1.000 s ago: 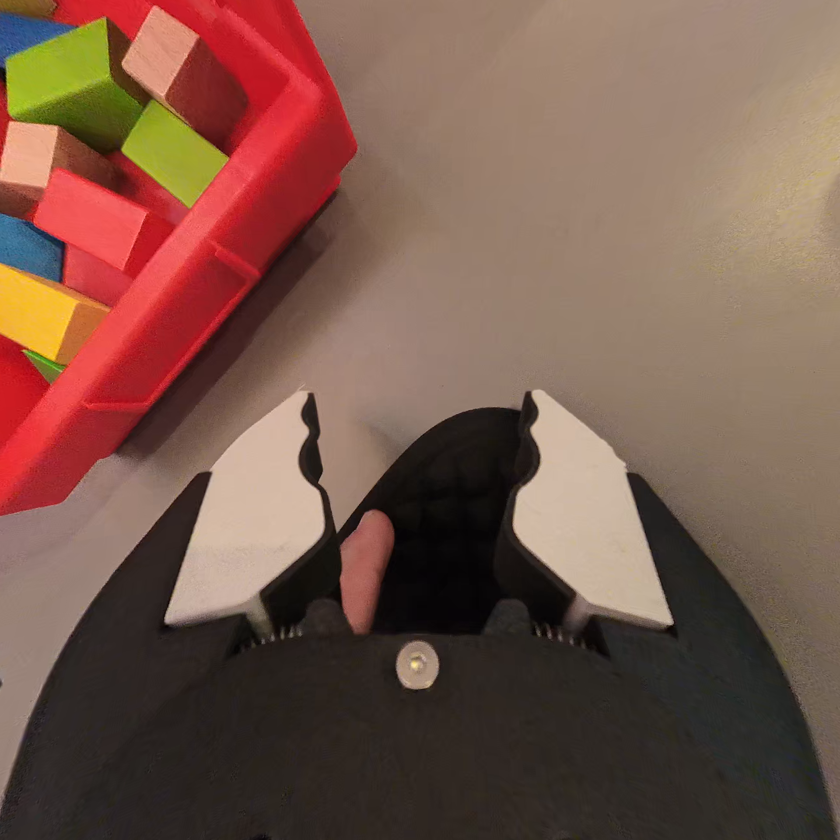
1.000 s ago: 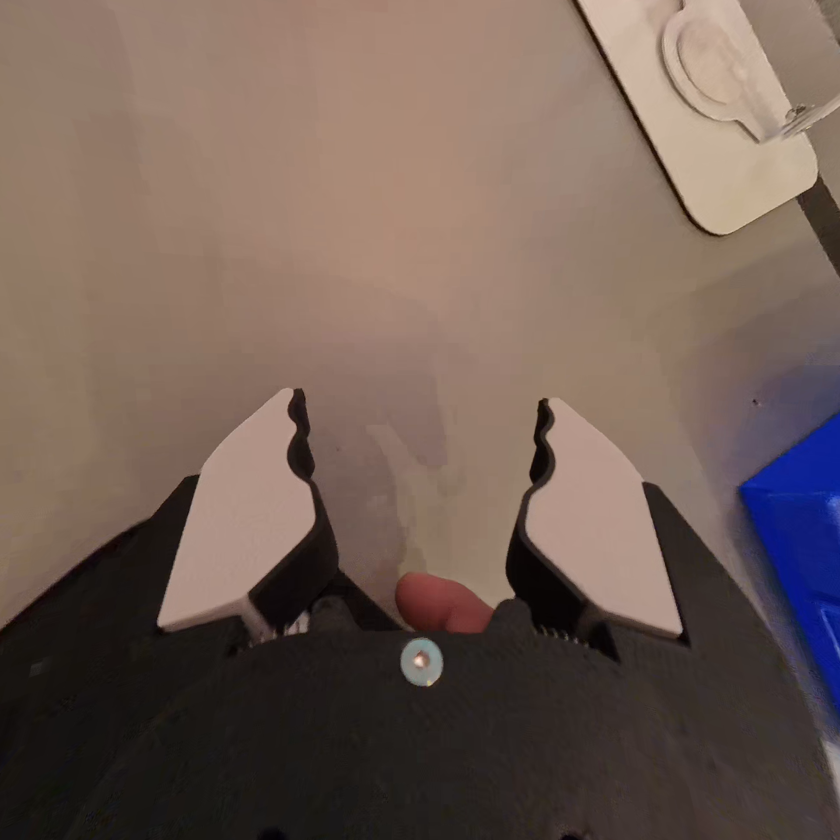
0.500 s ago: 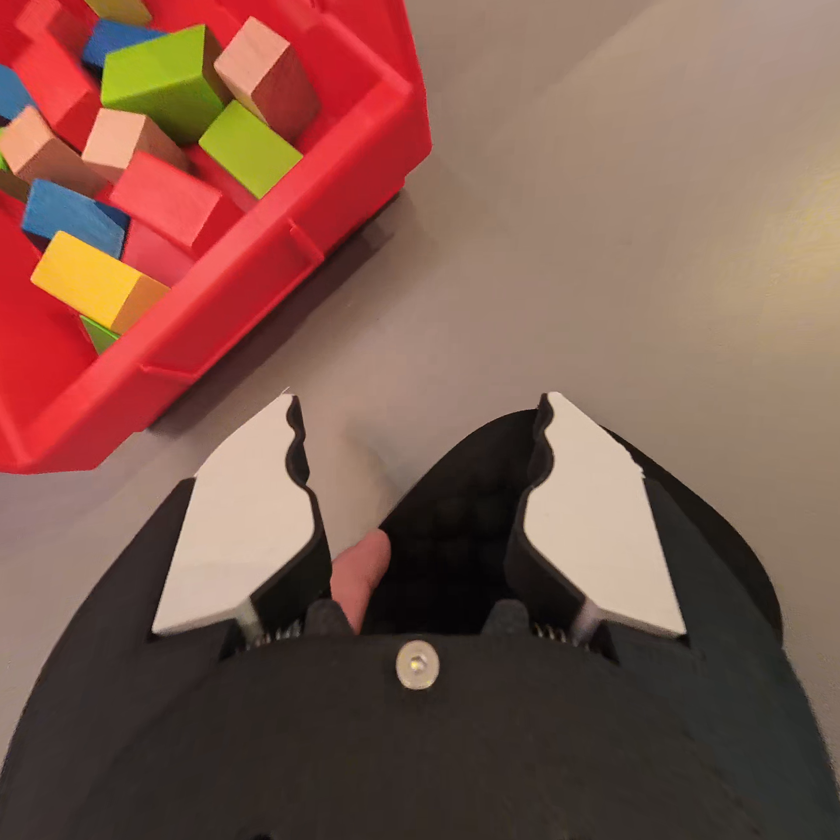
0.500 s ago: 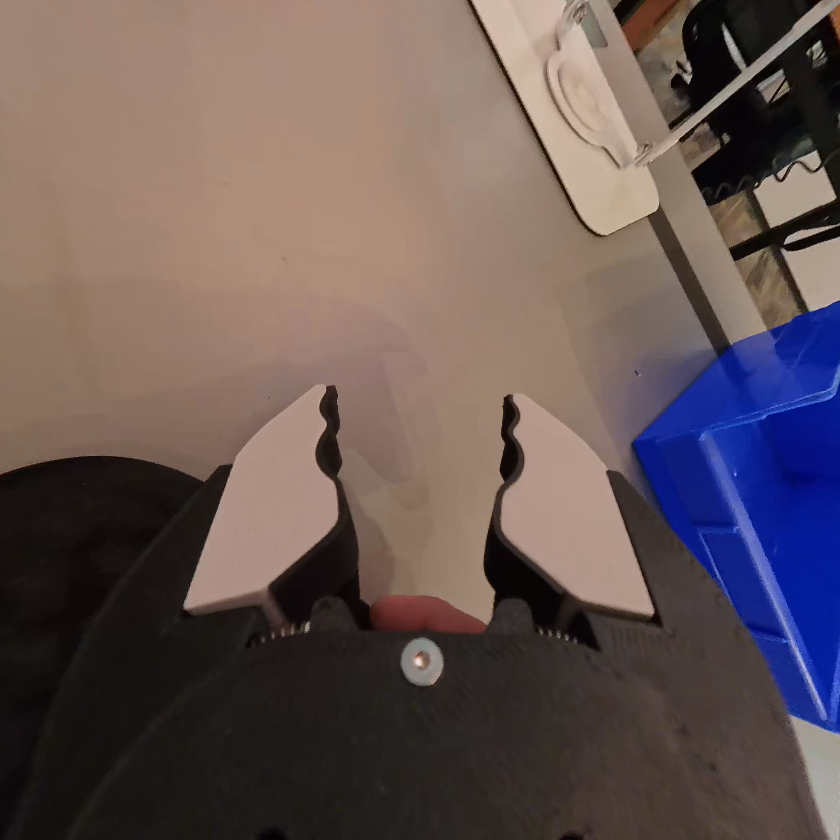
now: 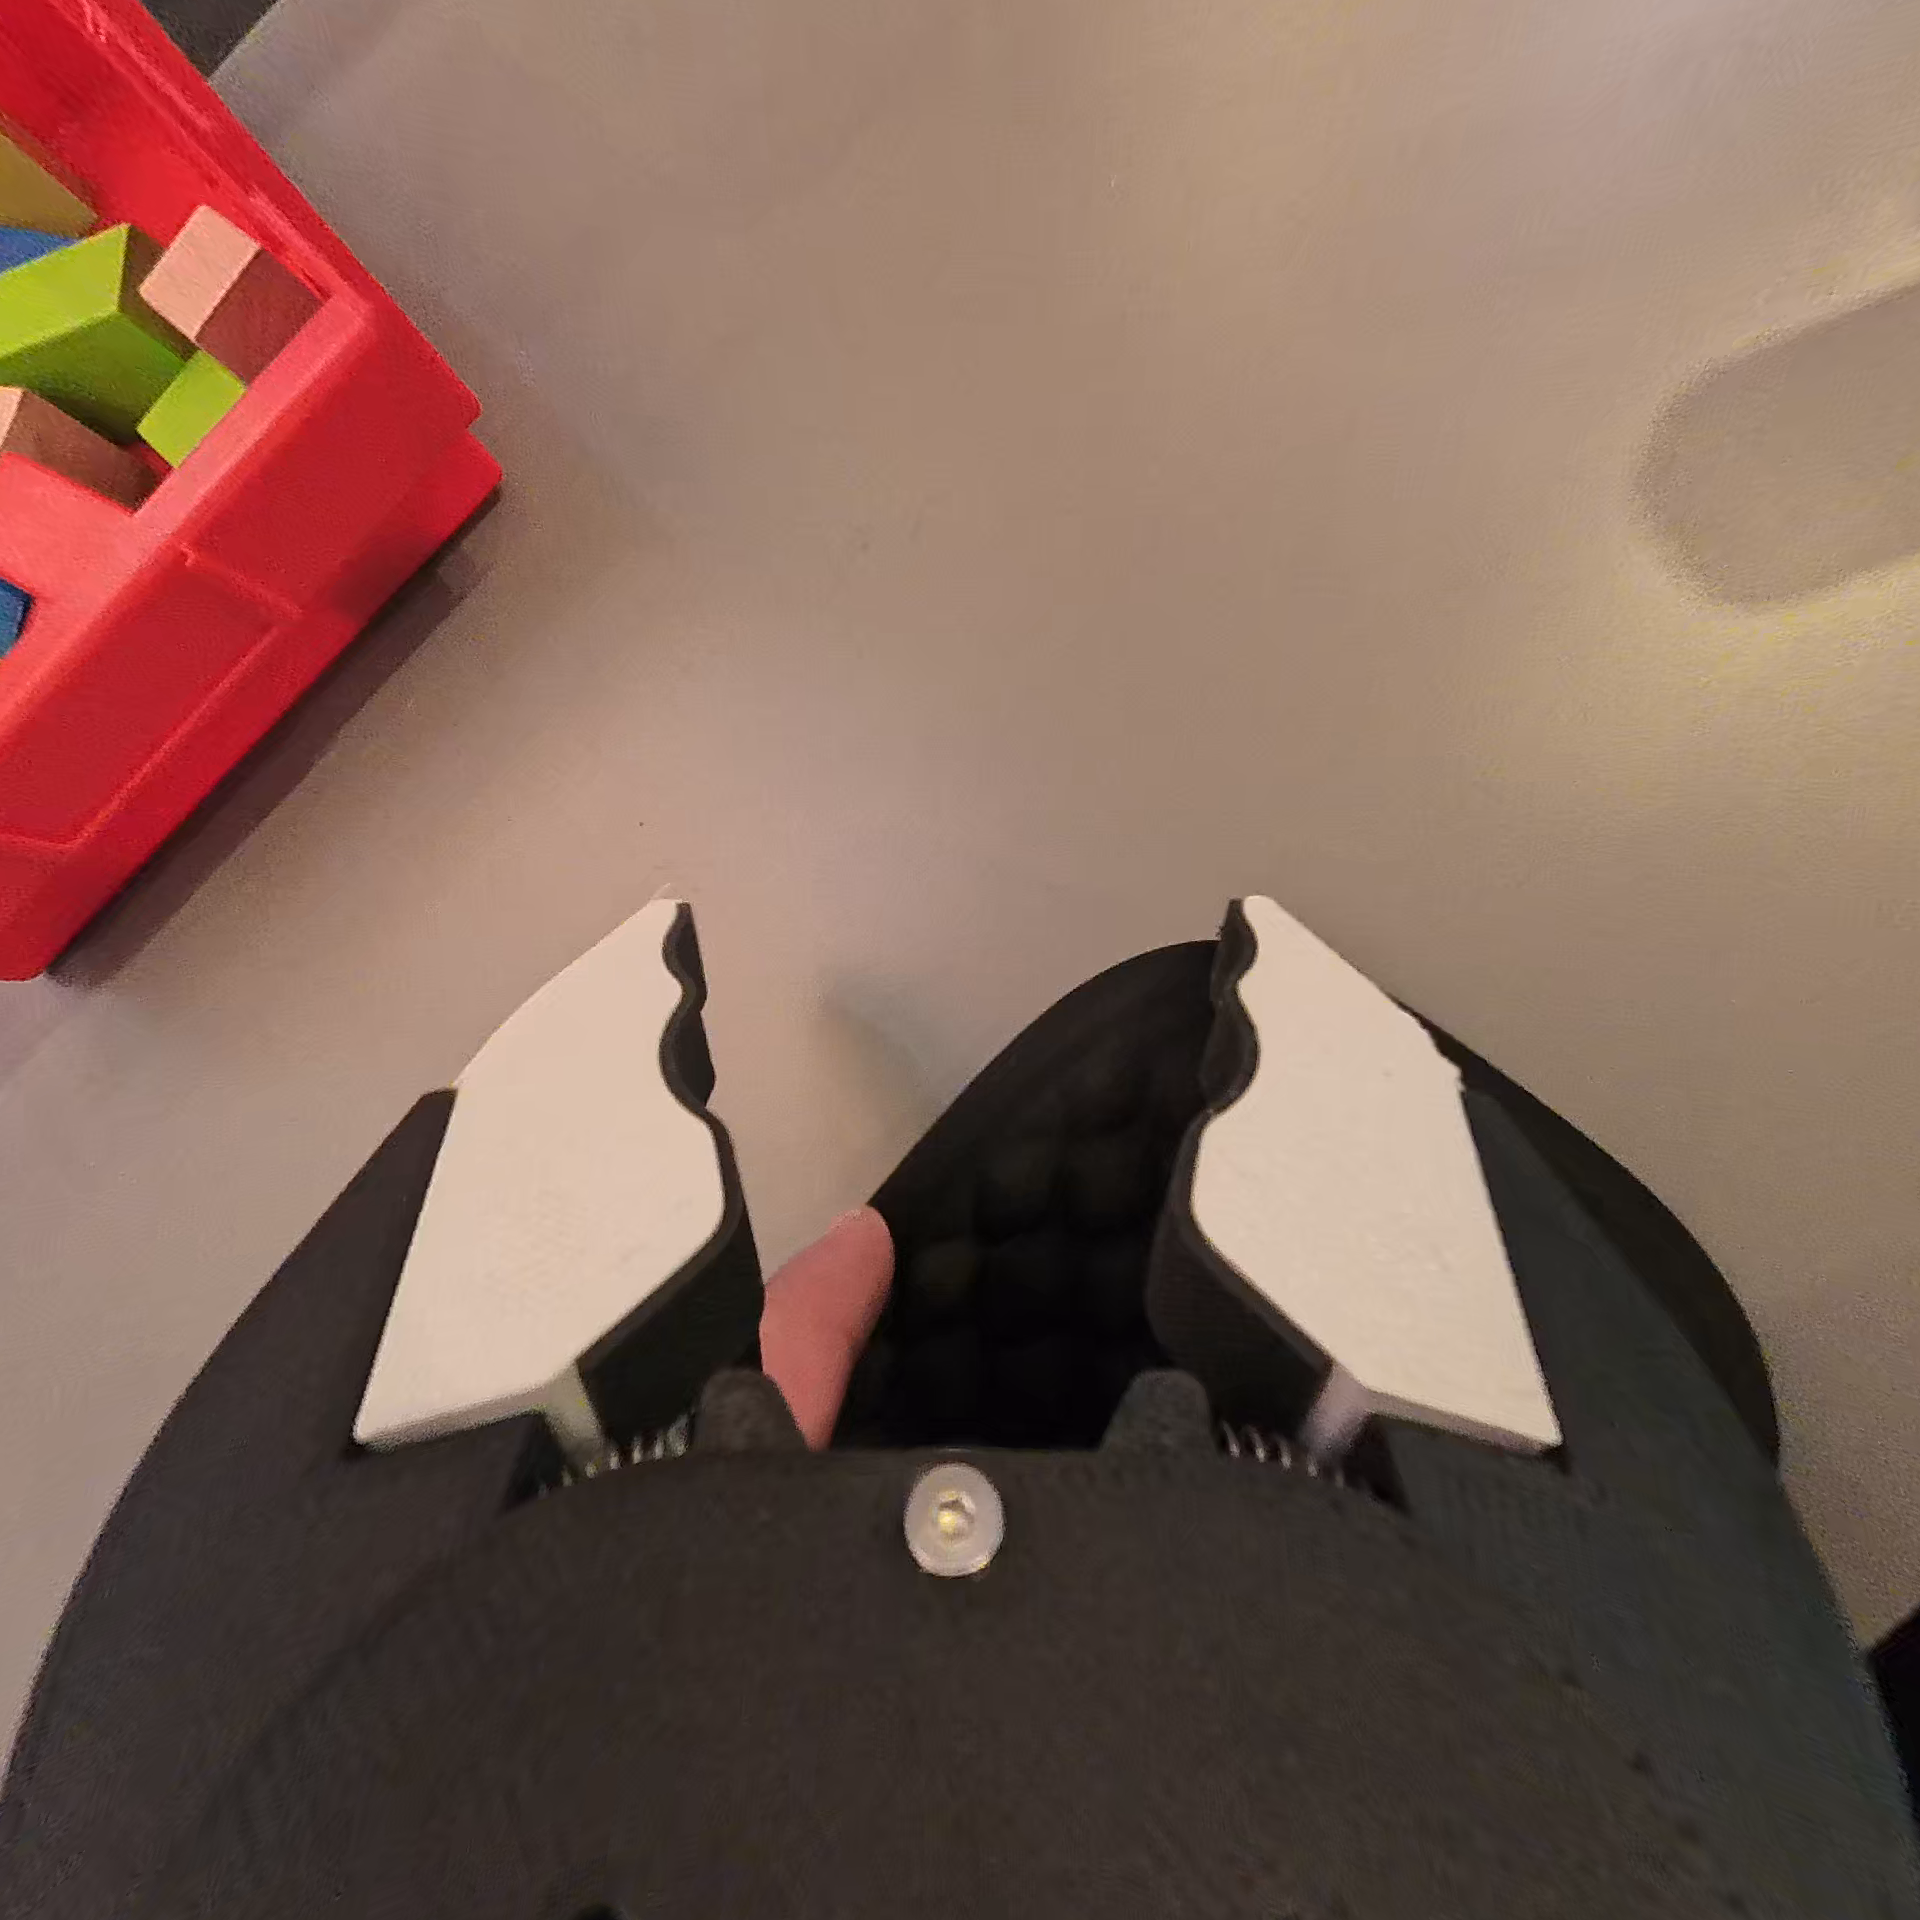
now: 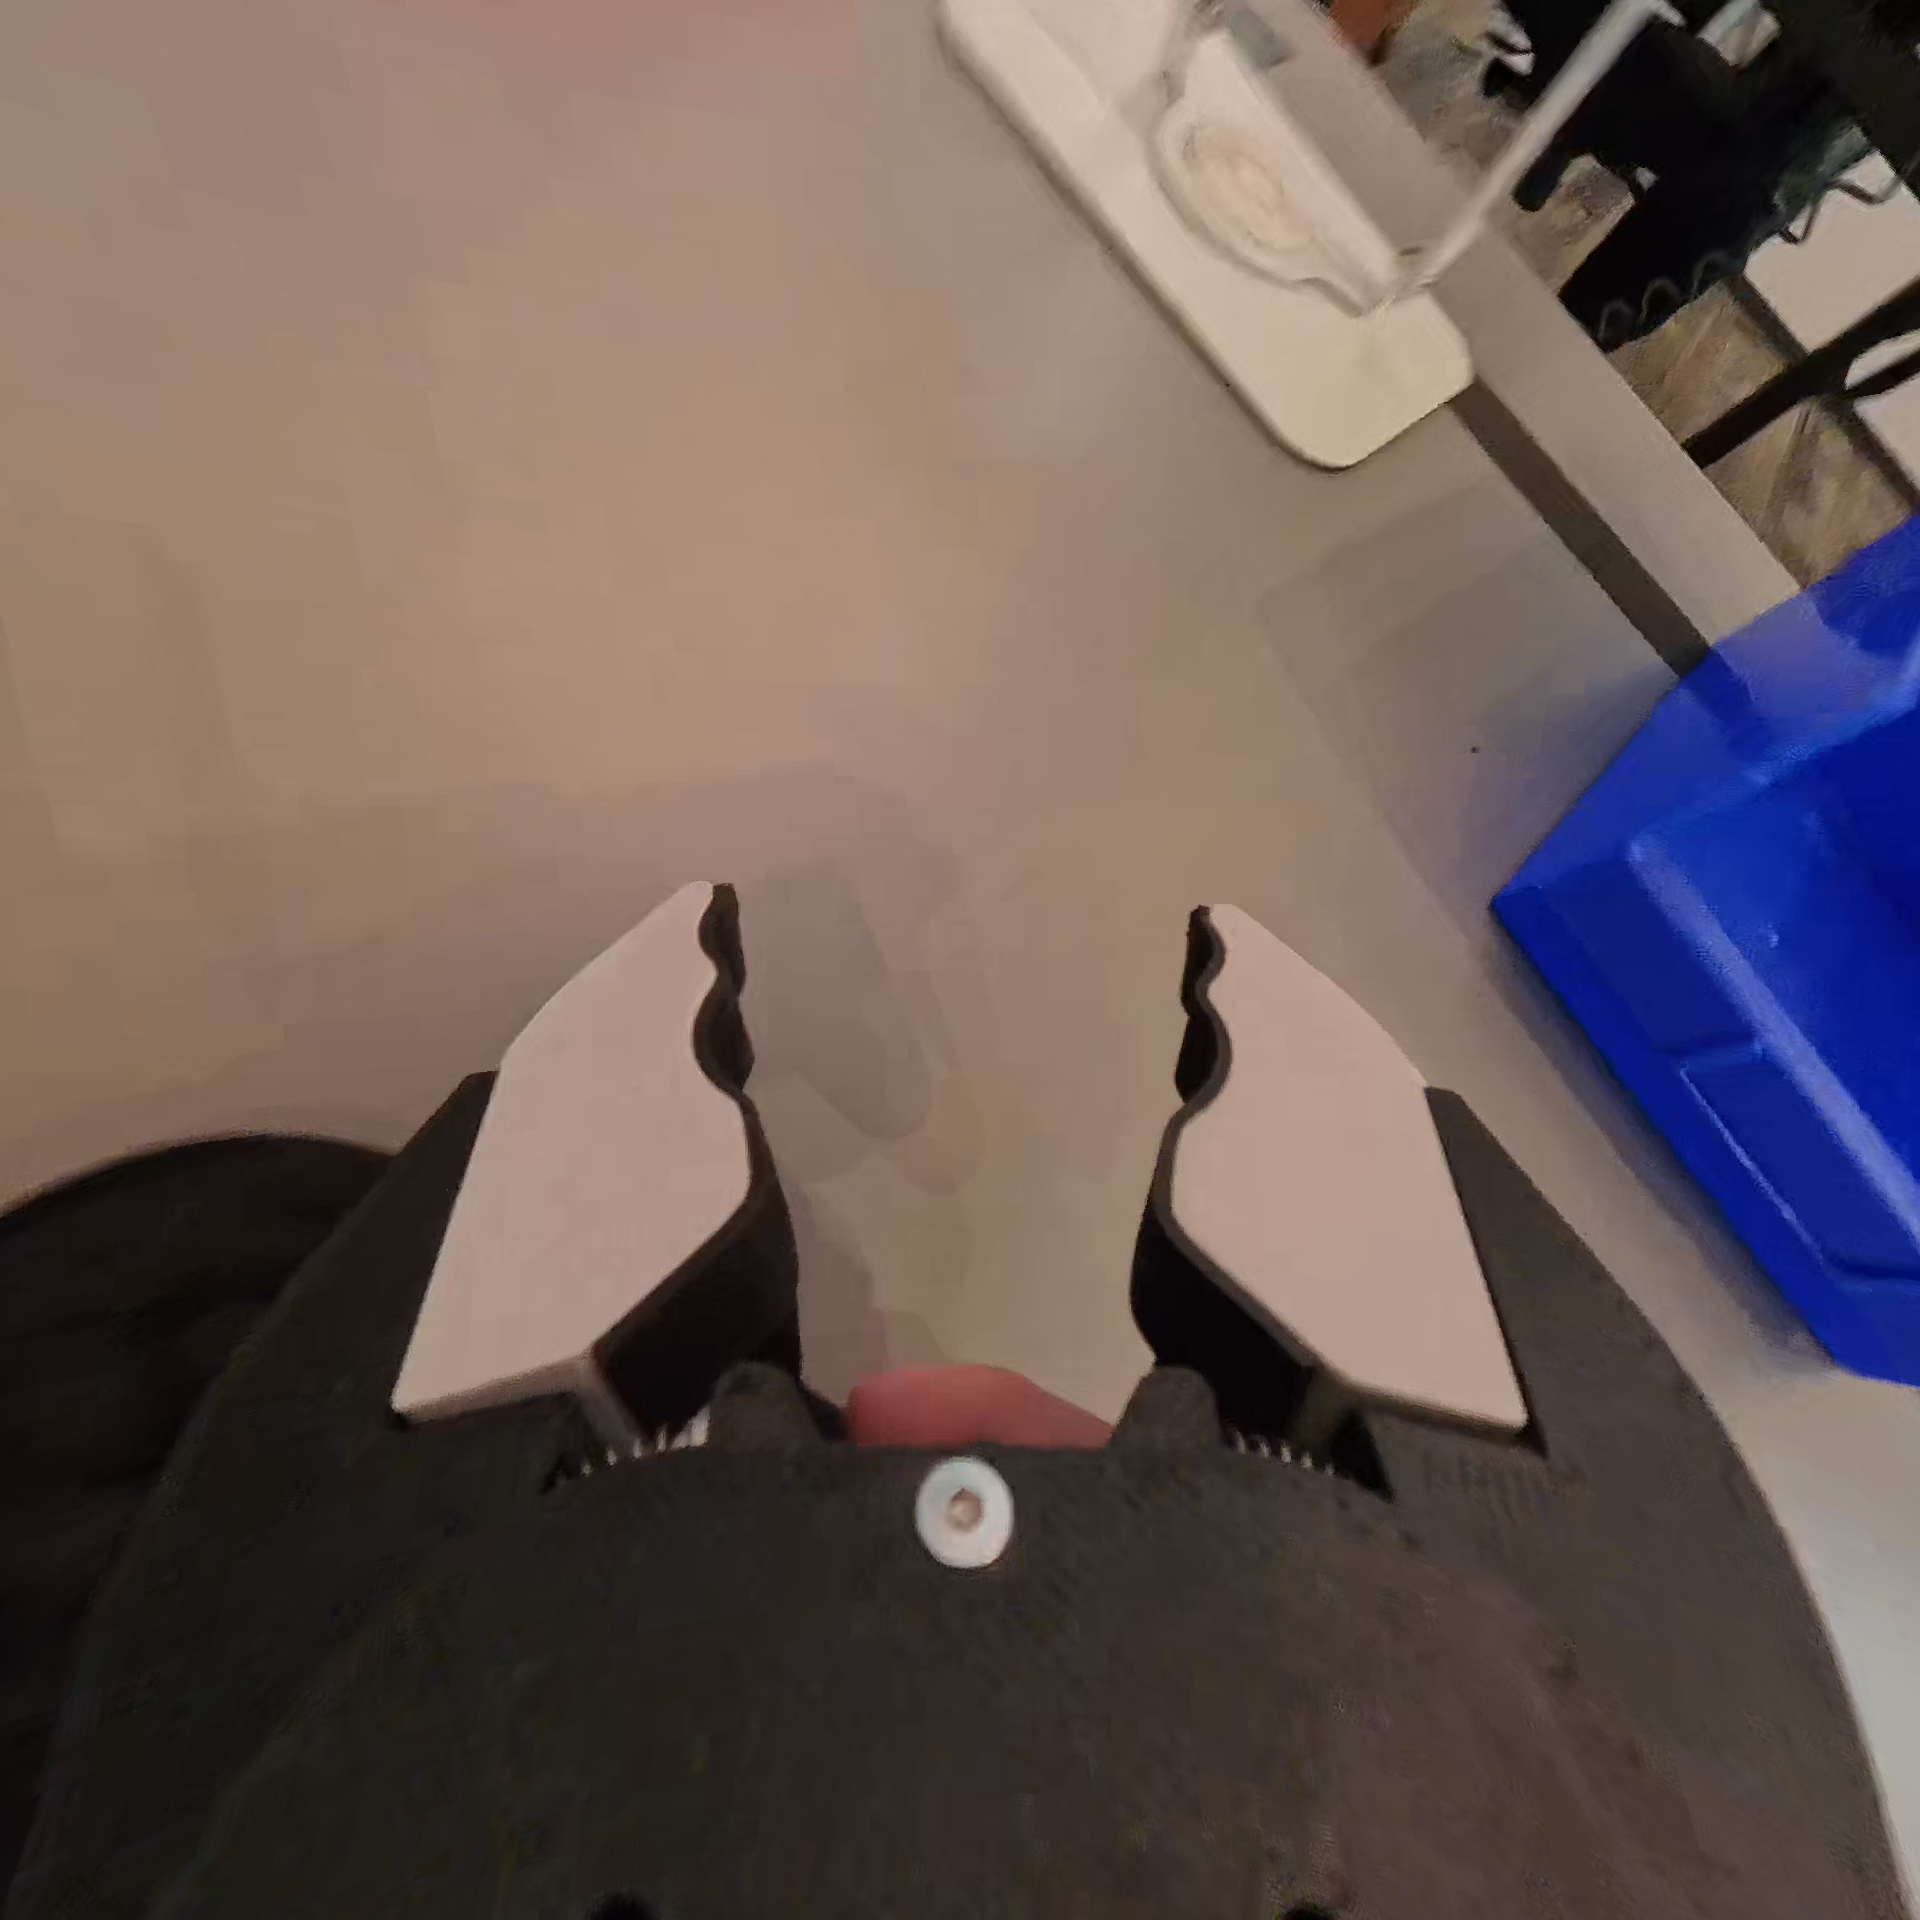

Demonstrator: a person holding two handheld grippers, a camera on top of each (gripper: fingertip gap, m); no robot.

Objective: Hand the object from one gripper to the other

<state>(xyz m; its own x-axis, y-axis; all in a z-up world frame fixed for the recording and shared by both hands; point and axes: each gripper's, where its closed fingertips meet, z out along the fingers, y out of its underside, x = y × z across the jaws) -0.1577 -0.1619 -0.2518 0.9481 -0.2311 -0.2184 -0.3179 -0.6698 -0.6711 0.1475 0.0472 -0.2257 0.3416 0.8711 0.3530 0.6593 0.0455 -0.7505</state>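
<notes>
My left gripper [image 5: 956,909] is open with nothing between its white fingers [image 5: 582,1143]; it hangs over the grey table. A red bin [image 5: 260,582] at the left edge holds several wooden blocks, among them a green block [image 5: 78,332] and a tan block [image 5: 203,270]. My right gripper [image 6: 961,899] is also open with nothing between its fingers, over bare table. A blue bin [image 6: 1766,935] stands to its right. Neither gripper touches a block.
A white flat base [image 6: 1195,208] with a clear stand lies at the back right, near the table's far edge [image 6: 1590,395]. Chairs and dark furniture show beyond it. A black rounded object [image 5: 1039,1143] sits under the left gripper. A fingertip [image 5: 831,1309] shows behind each gripper's jaws. Between my right fingertips and the white flat base [image 6: 1195,208] there is roughly 35 cm.
The left view swung right, so the red bin slid toward the left edge. The right gripper narrowed, then widened again, and turned right, bringing the blue bin further into view. Nothing was grasped.
</notes>
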